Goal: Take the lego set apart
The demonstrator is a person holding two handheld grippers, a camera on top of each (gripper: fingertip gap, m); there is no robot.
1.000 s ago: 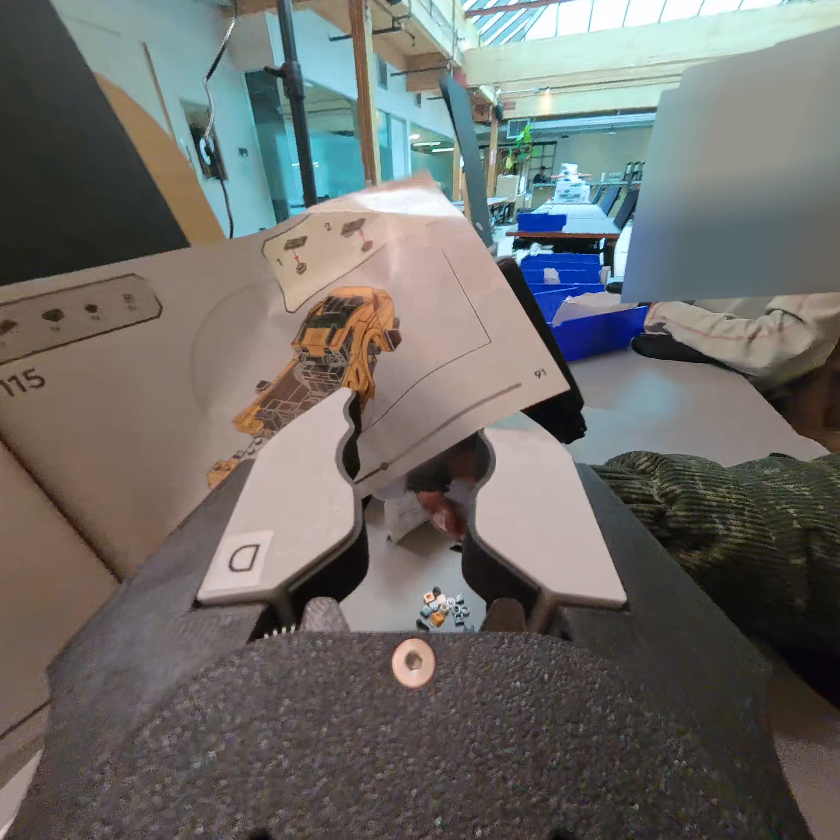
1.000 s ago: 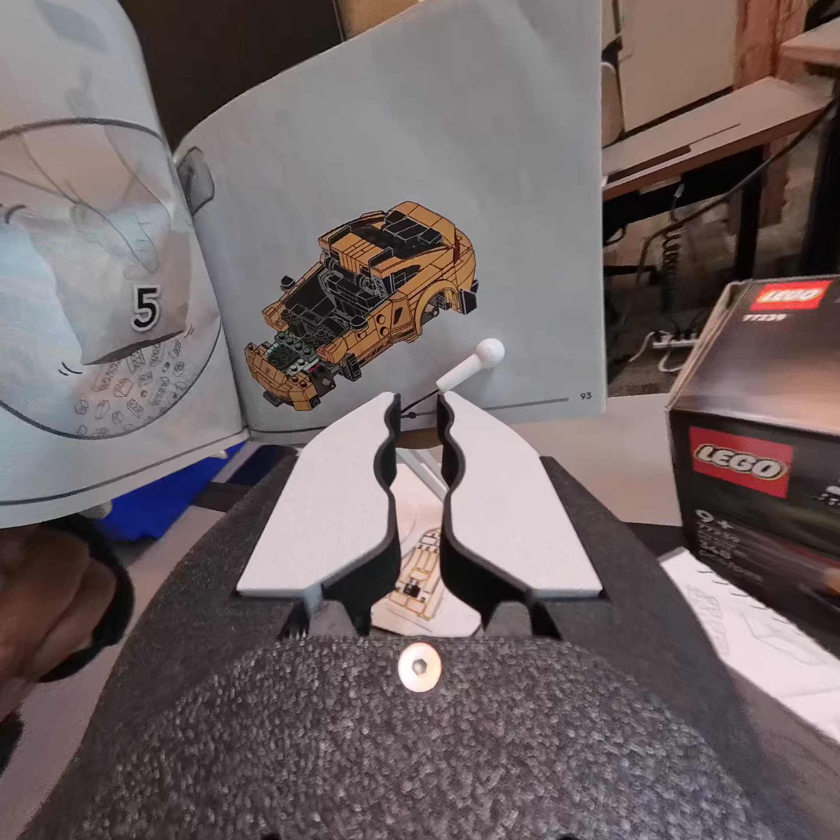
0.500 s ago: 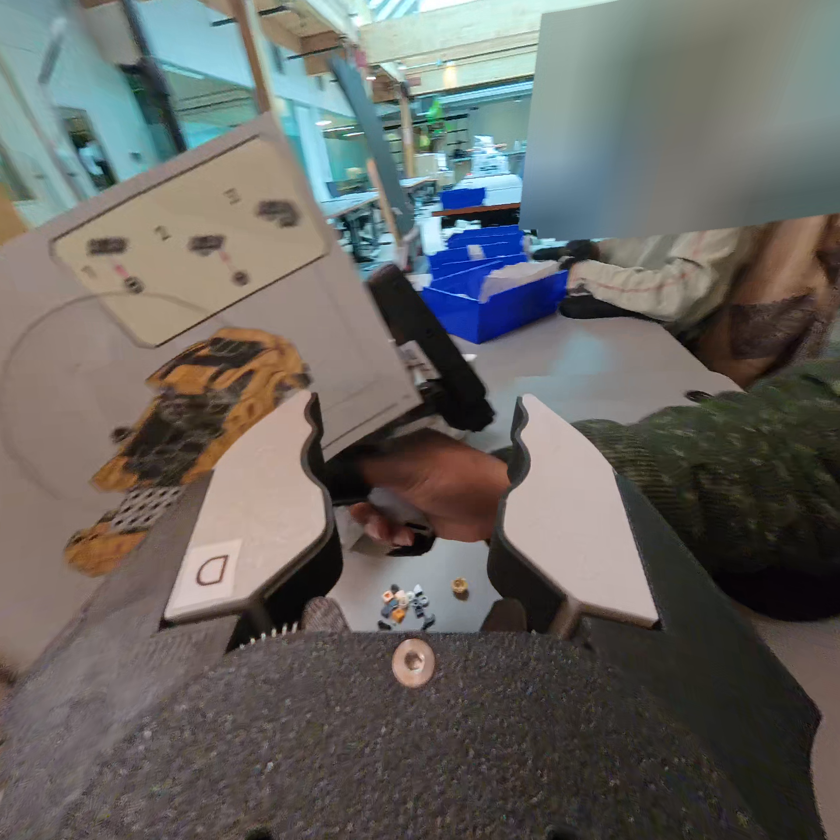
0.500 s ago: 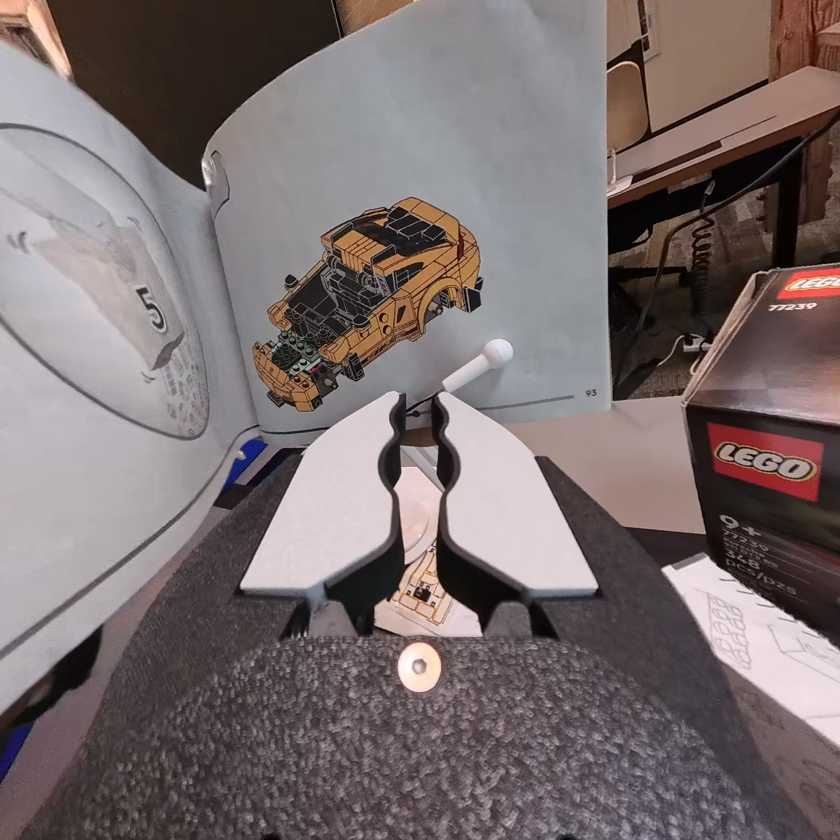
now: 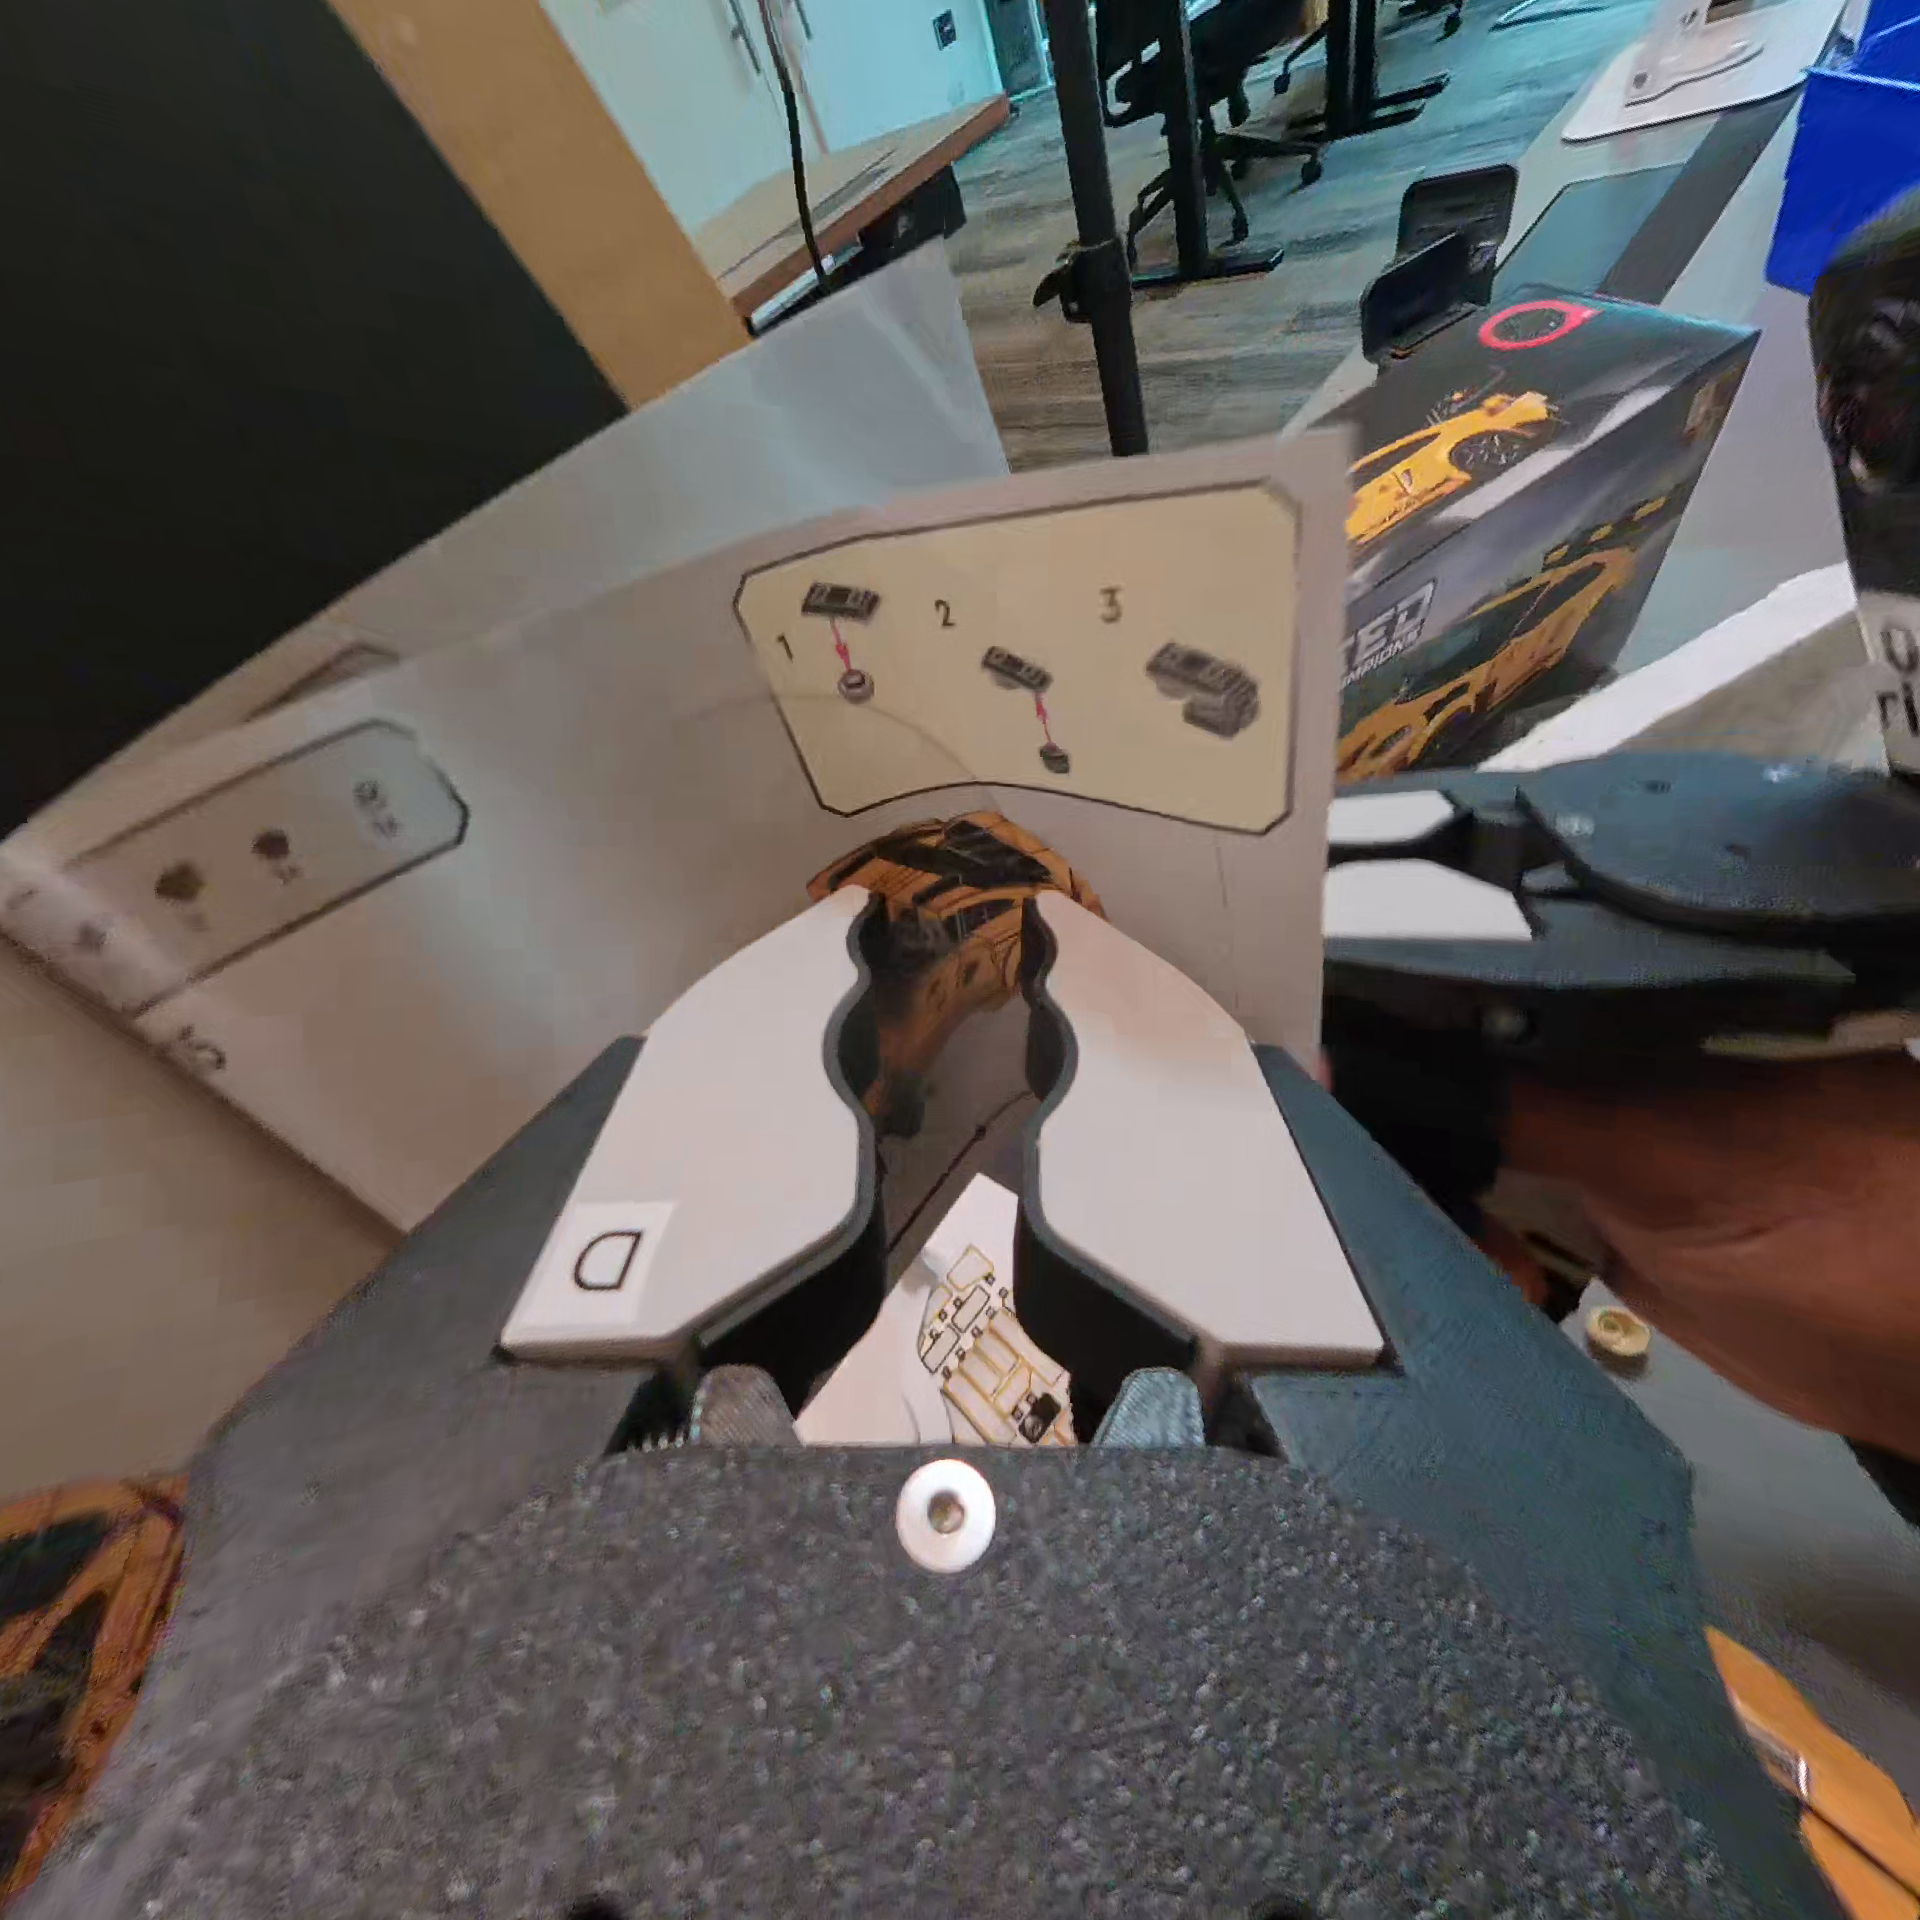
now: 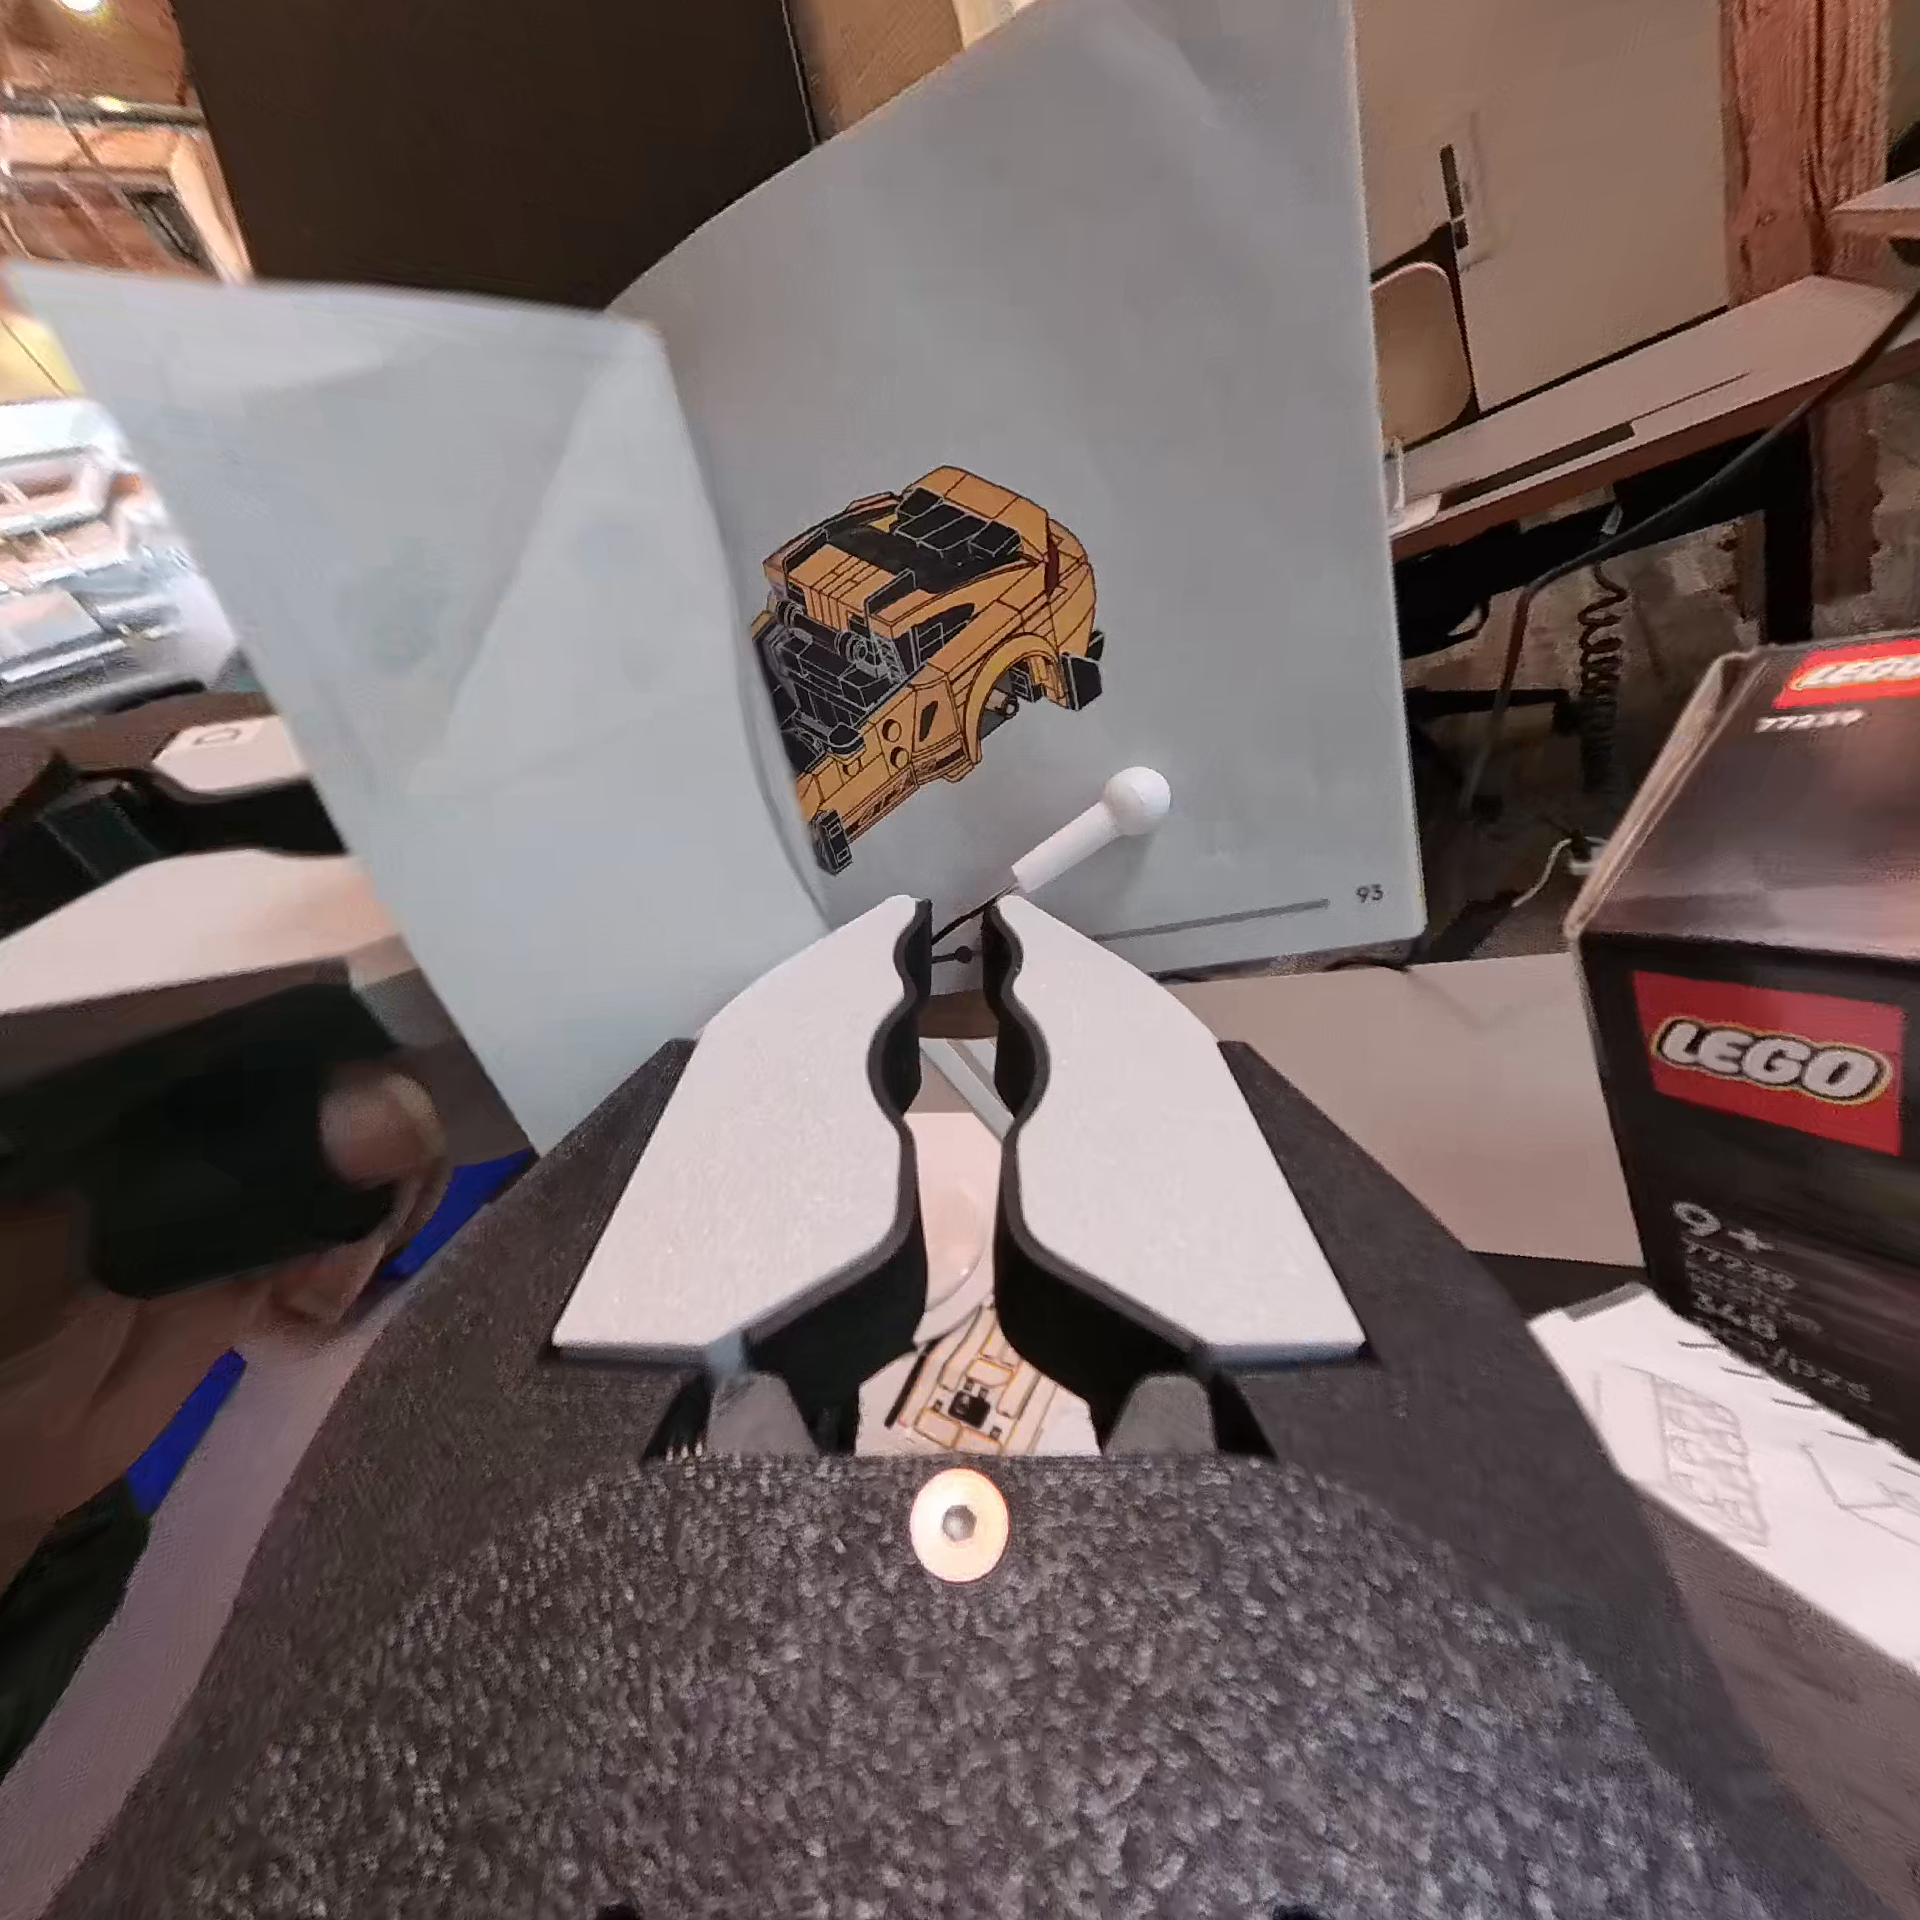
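The instruction booklet (image 5: 623,935) stands open and shows printed pictures of a yellow car. My left gripper (image 5: 951,935) is open with a narrow gap and holds nothing, its tips just short of the near page. My right gripper (image 6: 956,920) is almost closed on the thin stem of a white rod (image 6: 1091,831) with a ball end, which sticks up in front of the far page (image 6: 1039,364). Its fingers (image 5: 1413,914) reach in behind the near page's free edge. That loose page (image 6: 364,623) is blurred. No built model shows clearly.
The black set box (image 6: 1766,1039) stands on the table at the right, also in the left wrist view (image 5: 1507,540). A sticker sheet (image 5: 966,1340) lies under the grippers. A small gold piece (image 5: 1616,1330) lies by a hand (image 5: 1714,1247). A printed paper (image 6: 1714,1455) lies front right. Only a small space, under 4 cm, lies between the two pairs of fingers.
My left gripper opened wide, then narrowed again, and swung left to face the near page. The loose page has swung across the right wrist view. My right gripper kept its grip.
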